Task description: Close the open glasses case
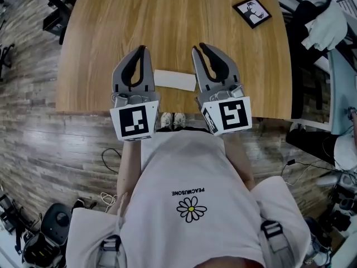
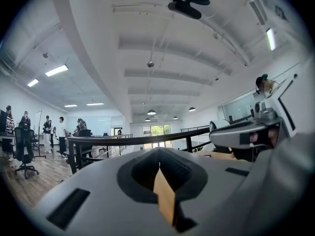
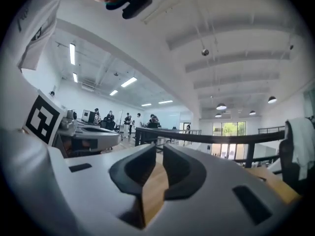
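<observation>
I hold my two tongs side by side over the near part of the wooden table [image 1: 139,15], and both point toward 12 o'clock, away from my body. The white glasses case [image 1: 174,80] lies flat on the table between them, close to the near edge, with its long side running from 9 o'clock to 3 o'clock. From above it looks like a plain closed slab, but the view is small and I am not fully sure that the lid is down all the way. The left gripper [image 1: 141,50] stands at 9 o'clock of the case. Its tips are pressed together and there is nothing in them. The right gripper [image 1: 199,48] stands at 3 o'clock of the case. Its jaws are parted only by a narrow slit, and they are empty too; through the slit I see only the wood of the table. Each end of the case goes out of sight under one of my tongs in the head view. A small black-framed picture [image 1: 252,12] lies well apart at 1 o'clock of the case, near the far corner of the table. My shoes [image 1: 173,119] show on the plank floor [image 1: 33,138] at 6 o'clock of the case, just beyond the table edge.
</observation>
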A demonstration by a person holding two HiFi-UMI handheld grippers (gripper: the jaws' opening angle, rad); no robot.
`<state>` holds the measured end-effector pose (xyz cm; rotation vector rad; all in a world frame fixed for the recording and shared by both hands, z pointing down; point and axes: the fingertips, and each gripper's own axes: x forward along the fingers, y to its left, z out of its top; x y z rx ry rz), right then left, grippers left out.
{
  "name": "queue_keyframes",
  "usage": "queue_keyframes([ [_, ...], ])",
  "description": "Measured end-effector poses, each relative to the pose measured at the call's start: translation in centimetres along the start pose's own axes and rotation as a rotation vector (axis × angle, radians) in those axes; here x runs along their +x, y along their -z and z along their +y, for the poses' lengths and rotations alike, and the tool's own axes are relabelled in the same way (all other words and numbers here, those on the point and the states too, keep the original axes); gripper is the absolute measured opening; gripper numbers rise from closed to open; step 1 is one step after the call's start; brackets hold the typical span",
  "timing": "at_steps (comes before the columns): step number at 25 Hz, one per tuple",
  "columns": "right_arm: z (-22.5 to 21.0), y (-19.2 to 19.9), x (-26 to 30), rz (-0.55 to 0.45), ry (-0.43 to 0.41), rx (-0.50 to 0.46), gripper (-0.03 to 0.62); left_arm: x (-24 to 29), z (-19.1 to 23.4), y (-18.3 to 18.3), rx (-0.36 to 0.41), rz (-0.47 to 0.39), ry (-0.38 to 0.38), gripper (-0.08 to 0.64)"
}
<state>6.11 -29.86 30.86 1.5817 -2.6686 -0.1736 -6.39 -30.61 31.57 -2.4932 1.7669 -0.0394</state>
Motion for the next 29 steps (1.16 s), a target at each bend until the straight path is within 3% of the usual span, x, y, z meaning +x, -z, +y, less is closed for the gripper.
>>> queue_keyframes([
  [3, -0.2, -1.7, -1.4, -0.058, 0.058, -0.028, 0.008, 0.1, -0.2, -1.4, -0.010, -0.040, -0.001, 0.017],
  [14, -0.8, -0.7, -2.9, -0.046, 0.099, -0.004, 0.008, -0.1, -0.8, -2.5, 0.004, -0.060, 0.010, 0.017],
  [29, -0.6, -0.6, -2.7, -0.033, 0.094, -0.019, 0.008, -0.8, 0.0, -1.5, 0.030, -0.030, 0.000, 0.017],
])
